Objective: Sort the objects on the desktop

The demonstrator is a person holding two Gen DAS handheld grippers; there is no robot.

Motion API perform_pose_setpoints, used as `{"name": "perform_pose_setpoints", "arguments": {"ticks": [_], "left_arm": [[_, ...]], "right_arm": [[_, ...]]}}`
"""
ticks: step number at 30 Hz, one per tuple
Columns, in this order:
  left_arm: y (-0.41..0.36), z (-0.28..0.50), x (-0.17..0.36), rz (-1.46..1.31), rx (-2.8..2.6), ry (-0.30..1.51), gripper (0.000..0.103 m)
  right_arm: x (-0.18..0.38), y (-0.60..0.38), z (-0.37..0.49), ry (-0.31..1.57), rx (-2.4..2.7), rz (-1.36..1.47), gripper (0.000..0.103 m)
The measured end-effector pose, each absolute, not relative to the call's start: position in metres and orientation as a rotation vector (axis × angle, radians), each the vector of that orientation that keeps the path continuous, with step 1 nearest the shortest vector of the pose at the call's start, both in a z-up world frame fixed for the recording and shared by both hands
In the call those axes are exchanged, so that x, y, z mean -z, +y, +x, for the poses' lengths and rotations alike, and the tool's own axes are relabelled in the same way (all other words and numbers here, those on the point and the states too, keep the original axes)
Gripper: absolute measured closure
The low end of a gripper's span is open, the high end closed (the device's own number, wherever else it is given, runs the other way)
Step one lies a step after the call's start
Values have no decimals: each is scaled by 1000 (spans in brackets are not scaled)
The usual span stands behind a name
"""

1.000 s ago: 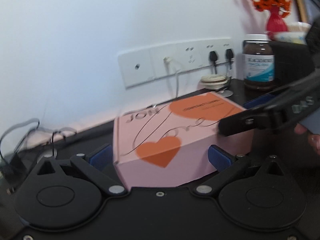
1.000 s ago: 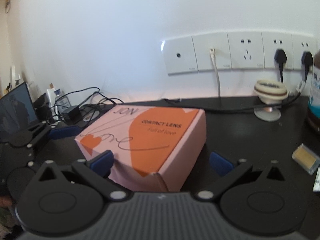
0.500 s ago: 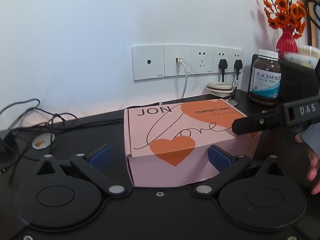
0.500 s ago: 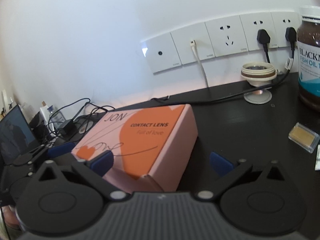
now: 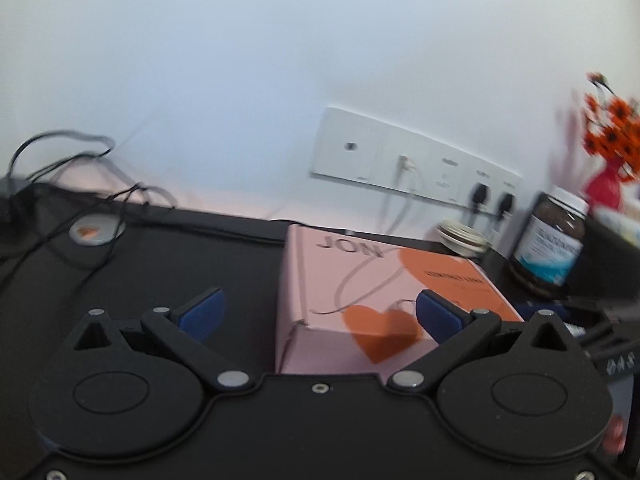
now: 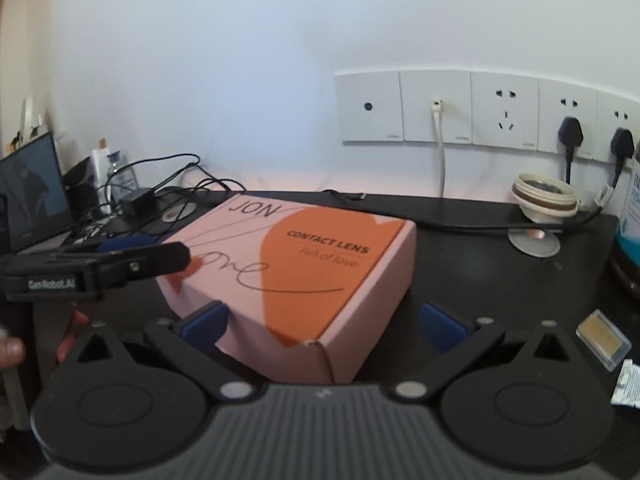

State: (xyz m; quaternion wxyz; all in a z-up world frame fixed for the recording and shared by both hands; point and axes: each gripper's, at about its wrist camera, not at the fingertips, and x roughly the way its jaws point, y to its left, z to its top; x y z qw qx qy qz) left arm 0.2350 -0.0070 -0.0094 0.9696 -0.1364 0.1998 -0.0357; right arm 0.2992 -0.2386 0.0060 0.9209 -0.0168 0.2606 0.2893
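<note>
My black desk (image 6: 460, 276) carries the pink box (image 6: 304, 276) between my right fingers, a small yellow case (image 6: 603, 340) right of them.

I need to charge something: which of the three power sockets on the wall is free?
The leftmost power socket; the two sockets to its right each hold a black plug.

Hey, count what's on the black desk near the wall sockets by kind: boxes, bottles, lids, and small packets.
Boxes: 1, the pink box.
Bottles: 1, the brown bottle.
Lids: 1, the cream lid.
Small packets: 2, the yellow packet and the white packet at the edge.
Total: 5.
</note>
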Motion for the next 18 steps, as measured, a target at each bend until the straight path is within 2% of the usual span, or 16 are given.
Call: {"name": "perform_pose_setpoints", "arguments": {"ticks": [6, 10, 18], "left_arm": [[-13, 230, 7, -212, -28, 409, 0], [-24, 226, 3, -87, 5, 376, 0], [-20, 226, 2, -5, 118, 385, 0]], "right_arm": [[-7, -234, 299, 546, -582, -50, 1], [-6, -230, 296, 519, -584, -79, 1], [-7, -237, 304, 555, -675, -33, 1]]}}
